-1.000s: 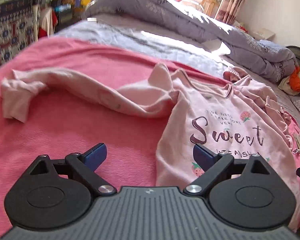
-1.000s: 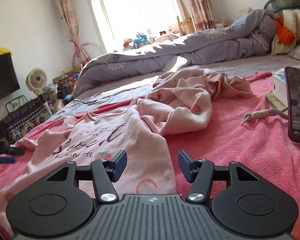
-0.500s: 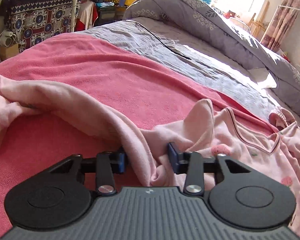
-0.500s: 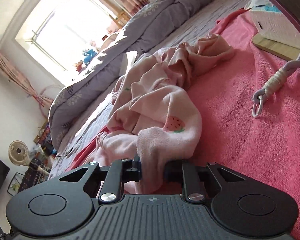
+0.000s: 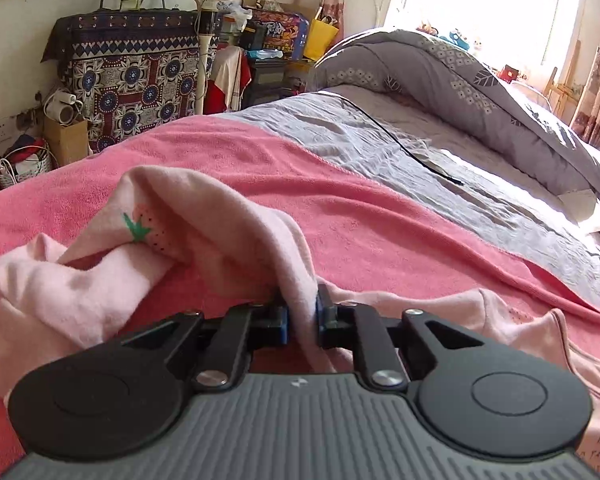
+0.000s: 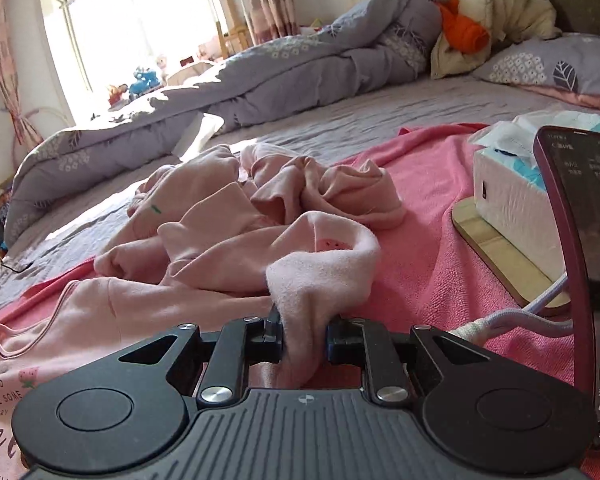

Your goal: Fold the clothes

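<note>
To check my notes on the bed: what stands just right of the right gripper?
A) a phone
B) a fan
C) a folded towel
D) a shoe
A: in the right wrist view a phone with a lit screen stands upright beside the right gripper.

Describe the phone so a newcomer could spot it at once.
On the bed's pink blanket, look at the right edge of the right wrist view. Beside the white tissue box, the phone stands upright: dark red, its screen lit.
</note>
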`<state>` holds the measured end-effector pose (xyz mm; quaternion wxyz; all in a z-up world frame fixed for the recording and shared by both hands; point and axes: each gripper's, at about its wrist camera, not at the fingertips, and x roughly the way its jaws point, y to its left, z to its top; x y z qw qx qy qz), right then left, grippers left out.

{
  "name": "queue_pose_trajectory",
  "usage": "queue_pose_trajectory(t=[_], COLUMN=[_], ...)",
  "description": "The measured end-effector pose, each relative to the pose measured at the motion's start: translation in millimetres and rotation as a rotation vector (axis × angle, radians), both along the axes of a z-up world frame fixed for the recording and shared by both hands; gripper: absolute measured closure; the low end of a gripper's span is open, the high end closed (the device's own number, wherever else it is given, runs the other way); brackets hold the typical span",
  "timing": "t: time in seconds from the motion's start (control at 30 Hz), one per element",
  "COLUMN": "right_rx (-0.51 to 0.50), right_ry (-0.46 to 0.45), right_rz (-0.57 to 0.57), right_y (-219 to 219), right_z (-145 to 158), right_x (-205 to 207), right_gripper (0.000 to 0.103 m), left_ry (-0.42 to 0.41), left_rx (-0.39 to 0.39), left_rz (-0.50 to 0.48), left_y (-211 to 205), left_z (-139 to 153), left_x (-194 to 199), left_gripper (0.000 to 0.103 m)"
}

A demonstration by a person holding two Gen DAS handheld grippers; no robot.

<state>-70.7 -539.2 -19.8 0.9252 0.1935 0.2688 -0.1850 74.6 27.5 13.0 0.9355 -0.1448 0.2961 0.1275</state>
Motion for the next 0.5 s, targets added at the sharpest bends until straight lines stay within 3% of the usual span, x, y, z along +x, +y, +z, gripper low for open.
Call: queue_pose_trajectory(t=[0.13,0.2,0.27,0.3,0.33,0.37,0.4,0.5], right_rx=[-0.001,0.043,-0.003,-0.042,-0.093,-0.132,-0.171,-0.226], right_ry=[0.000,0.076,0.097,0.124,0.140,0.143,0.145,0.142], right_rz=[0.003,0.024,0.047,0.067,0.082,0.104,0.126,0.169], right_y=[-6,-11,-7,-2,3,6,10,13], right_z=[2,-5,1,5,9,14,18,32], right_x=[8,18,17,15,10,1,-8,-34], right_gripper=[0.081,0.072,0.065,0.052,0.046,0.036,0.033,0.033], left_ry=[0.026,0.056,0.073,0.079,0.084,0.090,0.095,0.112], left_rx=[0.128,0.109,0.091,0.082,0.074,0.062,0.041,-0.021], left_rz=[0.008,-0.004,-0.072,-0.121,-0.171,-0.216,-0.250,-0.354], left_y=[-4,0,6,10,14,19,26,50], left_z=[-5,-8,-7,-6,-5,-3,2,17], left_x=[16,20,15,10,6,0,-7,-30], left_gripper=[0.077,0.076,0.074,0.066,0.059,0.046,0.037,0.034])
